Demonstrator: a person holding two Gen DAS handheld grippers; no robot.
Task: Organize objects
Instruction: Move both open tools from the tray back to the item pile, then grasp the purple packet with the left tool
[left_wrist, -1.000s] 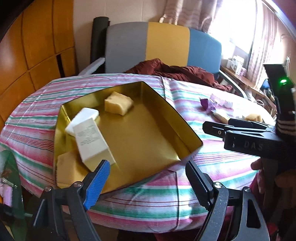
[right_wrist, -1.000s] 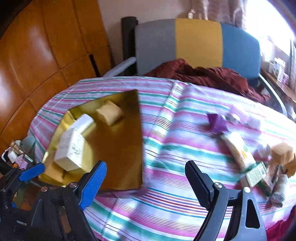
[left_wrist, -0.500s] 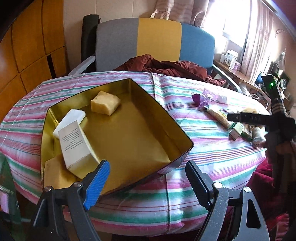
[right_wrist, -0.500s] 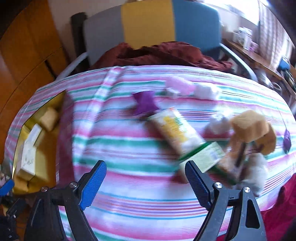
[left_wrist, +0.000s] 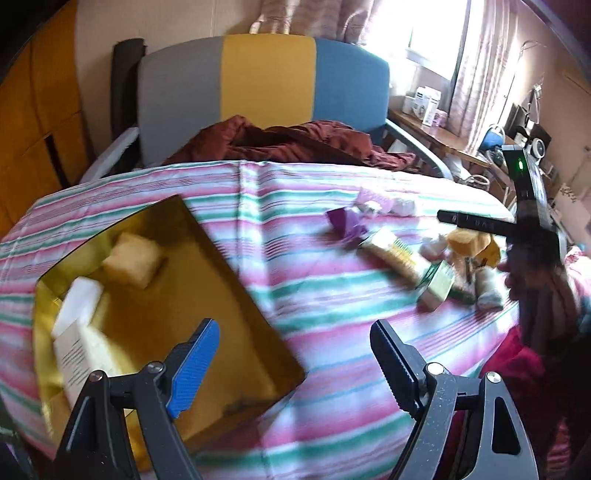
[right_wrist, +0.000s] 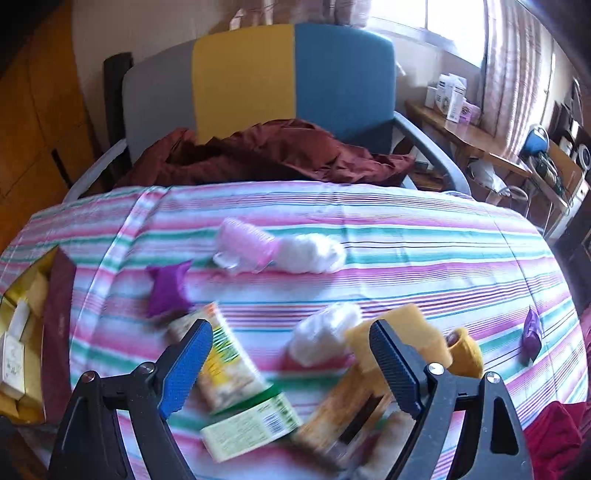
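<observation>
Right tongs over the loose pile, gold box waiting at the bench's left

The yellow-green packet (right_wrist: 236, 373) lies in the clutter on the striped bench (right_wrist: 406, 236), just under the right tongs (right_wrist: 291, 373), which gape wide and hold nothing. To do it well, I would single out one item, square the jaws across its narrow sides and close gently. The left tongs (left_wrist: 291, 369), equally wide and empty, hang by the gold box (left_wrist: 207, 295). Only the left view shows the box's contents; only the right shows the far purple wrapper (right_wrist: 532, 332).
</observation>
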